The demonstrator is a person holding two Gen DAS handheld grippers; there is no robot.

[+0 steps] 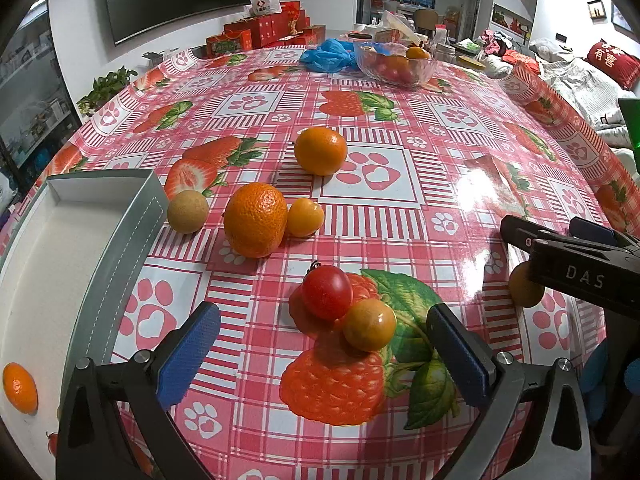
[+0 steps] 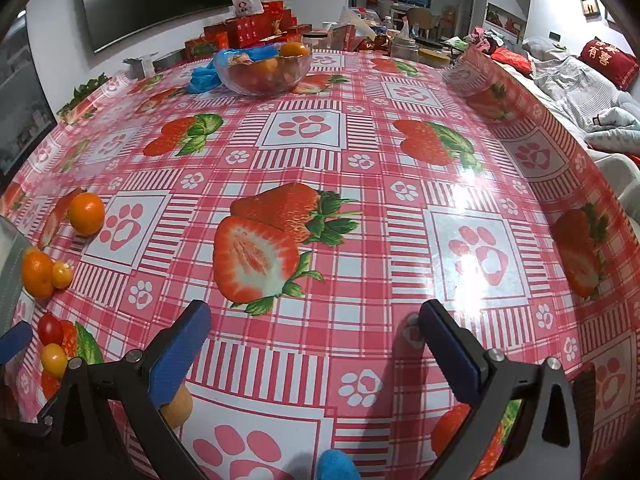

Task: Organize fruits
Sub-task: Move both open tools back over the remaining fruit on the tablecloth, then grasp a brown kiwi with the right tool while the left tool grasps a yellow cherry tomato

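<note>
The left gripper (image 1: pixel 324 344) hangs low over the tablecloth (image 1: pixel 400 208) with its jaws spread wide and nothing between them; a red cherry tomato (image 1: pixel 326 292) and a yellow cherry tomato (image 1: pixel 369 324) lie touching each other just ahead of the gap, toward 12 o'clock. Further out at 11 o'clock sits a big mandarin (image 1: pixel 255 220), with a small yellow tomato (image 1: pixel 305 217) touching its right side and a tan round fruit (image 1: pixel 187 211) just beside its left. A second mandarin (image 1: pixel 320 151) rests alone at 12 o'clock. At 9 o'clock stands a grey tray (image 1: pixel 120 232), holding one small orange fruit (image 1: pixel 20 388) near its 8 o'clock corner. A glass bowl (image 1: pixel 396 62) of fruit stands far off at 1 o'clock. The right gripper (image 2: pixel 316 344) is likewise released, jaws wide apart over bare cloth, with a yellowish fruit (image 2: pixel 178 402) partly hidden behind its left finger at 8 o'clock.
</note>
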